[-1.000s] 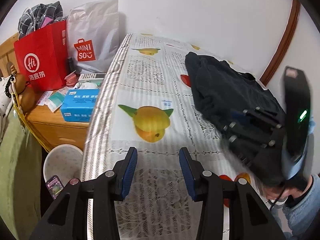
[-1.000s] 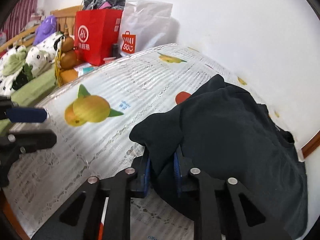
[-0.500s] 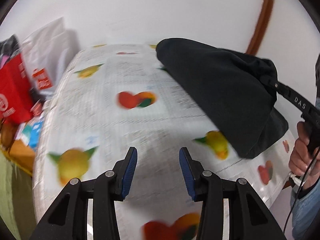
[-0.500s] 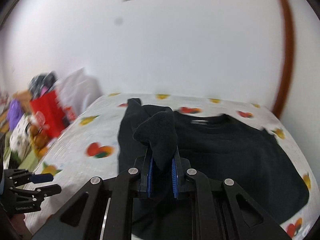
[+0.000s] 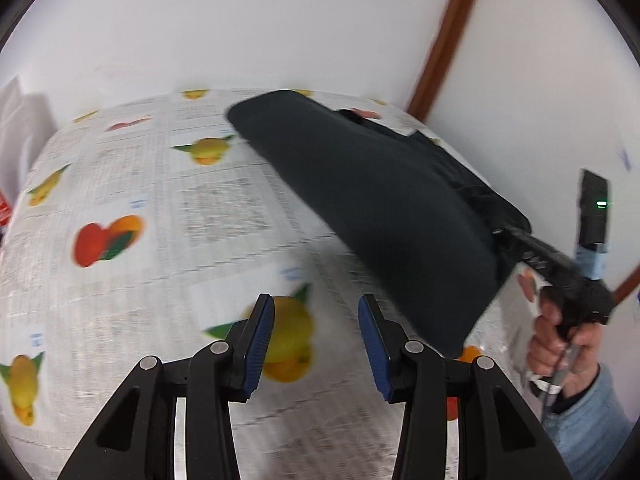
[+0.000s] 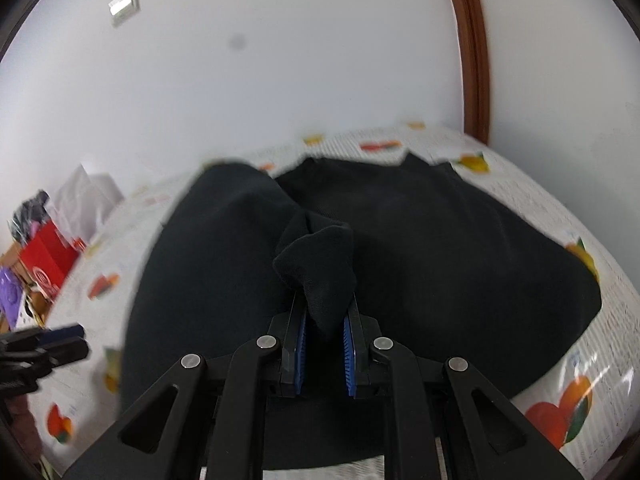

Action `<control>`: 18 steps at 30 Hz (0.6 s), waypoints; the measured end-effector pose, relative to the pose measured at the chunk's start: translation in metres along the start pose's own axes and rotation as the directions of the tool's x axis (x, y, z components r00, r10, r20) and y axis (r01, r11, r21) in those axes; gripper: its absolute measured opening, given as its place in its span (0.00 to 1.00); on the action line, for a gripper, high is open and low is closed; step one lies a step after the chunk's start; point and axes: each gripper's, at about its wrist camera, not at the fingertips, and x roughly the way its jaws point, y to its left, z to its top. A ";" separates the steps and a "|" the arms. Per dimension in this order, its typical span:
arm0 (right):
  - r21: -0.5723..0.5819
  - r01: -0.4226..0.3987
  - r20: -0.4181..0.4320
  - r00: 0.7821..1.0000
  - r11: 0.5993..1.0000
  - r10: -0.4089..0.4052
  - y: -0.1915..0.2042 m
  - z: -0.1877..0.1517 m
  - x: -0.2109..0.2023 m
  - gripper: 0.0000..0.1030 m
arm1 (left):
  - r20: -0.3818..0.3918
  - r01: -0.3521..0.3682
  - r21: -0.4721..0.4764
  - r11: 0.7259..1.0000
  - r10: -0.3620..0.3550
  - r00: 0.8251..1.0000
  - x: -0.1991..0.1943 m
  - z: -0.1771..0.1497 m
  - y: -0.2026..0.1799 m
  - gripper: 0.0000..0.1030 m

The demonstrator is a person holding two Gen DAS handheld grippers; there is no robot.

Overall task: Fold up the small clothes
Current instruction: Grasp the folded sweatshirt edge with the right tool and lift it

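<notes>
A black garment (image 6: 420,240) lies on a table with a fruit-print cloth (image 6: 520,184). My right gripper (image 6: 325,324) is shut on a bunched fold of the black garment and lifts that edge off the table. In the left wrist view the garment (image 5: 384,208) hangs stretched from the right gripper (image 5: 500,228), held by a hand at the right. My left gripper (image 5: 316,320) is open and empty above the cloth (image 5: 140,184), left of the garment's lower corner. It also shows at the left edge of the right wrist view (image 6: 60,340).
A red bag (image 6: 44,264) and a white bag (image 6: 84,204) stand beyond the table's far left end. A white wall and a brown door frame (image 5: 444,36) run behind the table. The holder's blue sleeve (image 5: 588,420) is at the right.
My right gripper has lifted the garment's edge and pulled it across the table toward the right. My left gripper has swung right, away from the bags, and stays open.
</notes>
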 end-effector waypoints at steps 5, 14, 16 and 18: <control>-0.030 0.003 -0.001 1.000 1.000 -0.003 -0.009 -0.011 0.001 0.14 | 0.004 0.093 0.043 0.995 -0.094 0.996 0.001 -0.004 -0.026 0.49; -0.035 0.003 -0.018 1.000 0.999 -0.004 -0.008 -0.012 0.011 0.14 | -0.051 0.169 0.119 0.978 -0.164 0.985 0.019 -0.015 -0.066 0.50; -0.028 -0.002 -0.022 1.000 1.000 0.001 -0.008 -0.011 0.011 0.15 | -0.077 0.178 0.123 0.976 -0.169 0.983 0.029 -0.019 -0.073 0.50; -0.033 -0.007 -0.024 1.000 0.999 0.006 -0.009 -0.012 0.012 0.15 | -0.103 0.171 0.122 0.978 -0.159 0.982 0.039 -0.021 -0.078 0.50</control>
